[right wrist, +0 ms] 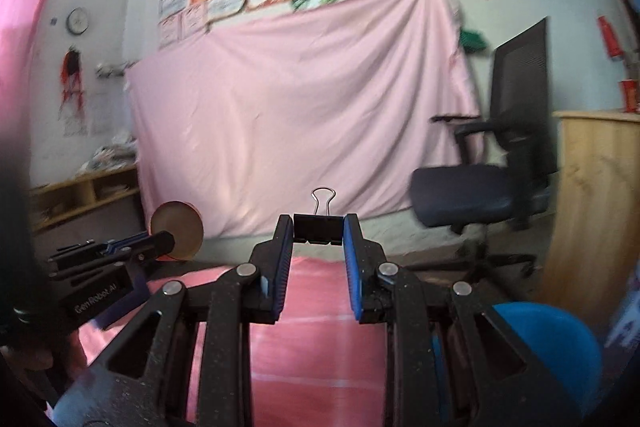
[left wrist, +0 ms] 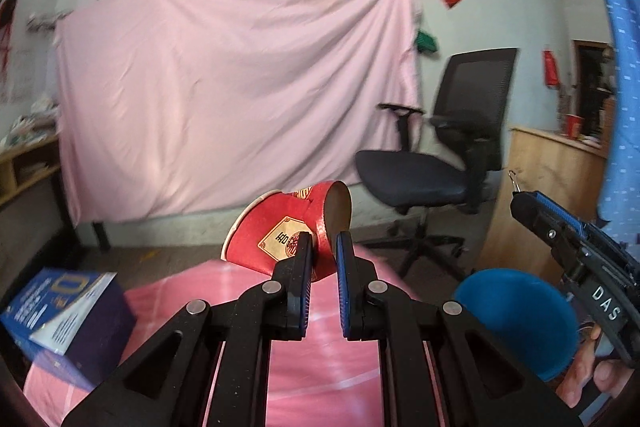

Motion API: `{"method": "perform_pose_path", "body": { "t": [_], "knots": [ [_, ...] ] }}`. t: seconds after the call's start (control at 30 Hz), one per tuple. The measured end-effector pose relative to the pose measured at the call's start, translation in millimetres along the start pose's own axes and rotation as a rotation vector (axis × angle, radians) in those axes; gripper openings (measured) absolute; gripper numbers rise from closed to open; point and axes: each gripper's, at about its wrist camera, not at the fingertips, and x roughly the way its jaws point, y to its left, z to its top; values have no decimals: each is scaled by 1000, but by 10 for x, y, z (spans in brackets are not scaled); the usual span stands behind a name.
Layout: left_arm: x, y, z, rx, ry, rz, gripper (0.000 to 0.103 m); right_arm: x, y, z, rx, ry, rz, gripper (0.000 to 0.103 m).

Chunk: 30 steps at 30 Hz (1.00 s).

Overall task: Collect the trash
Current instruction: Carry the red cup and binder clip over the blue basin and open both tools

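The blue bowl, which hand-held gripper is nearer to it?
Right. The right hand-held gripper, holding a binder clip, is just above and beside the blue bowl; the left hand-held gripper, gripping a red cup, is farther left.

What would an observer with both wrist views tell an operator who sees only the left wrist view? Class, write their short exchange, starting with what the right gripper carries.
Operator: I only see a wire loop at the right gripper's tip. What is it holding?
Observer: A black binder clip; the right gripper has its jaws clamped on the clip's body.
Operator: Anything on the left wall that I cannot make out?
Observer: A round wall clock hangs there, high up.
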Motion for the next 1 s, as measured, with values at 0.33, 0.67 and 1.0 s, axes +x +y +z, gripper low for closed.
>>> {"method": "perform_pose_path", "body": {
  "t": [0.33,0.67,1.0],
  "knots": [
    [136,-1004,118,94,-5,-181,9,-454,-638,13,42,-28,-202,39],
    [545,-1621,-88,91,119,-307,9,-385,-1228,-134,204,152,-318,39],
    [930,-1729,-362,28,291,-389,9,-138,-1613,-491,298,357,-351,39]
  ]
}}
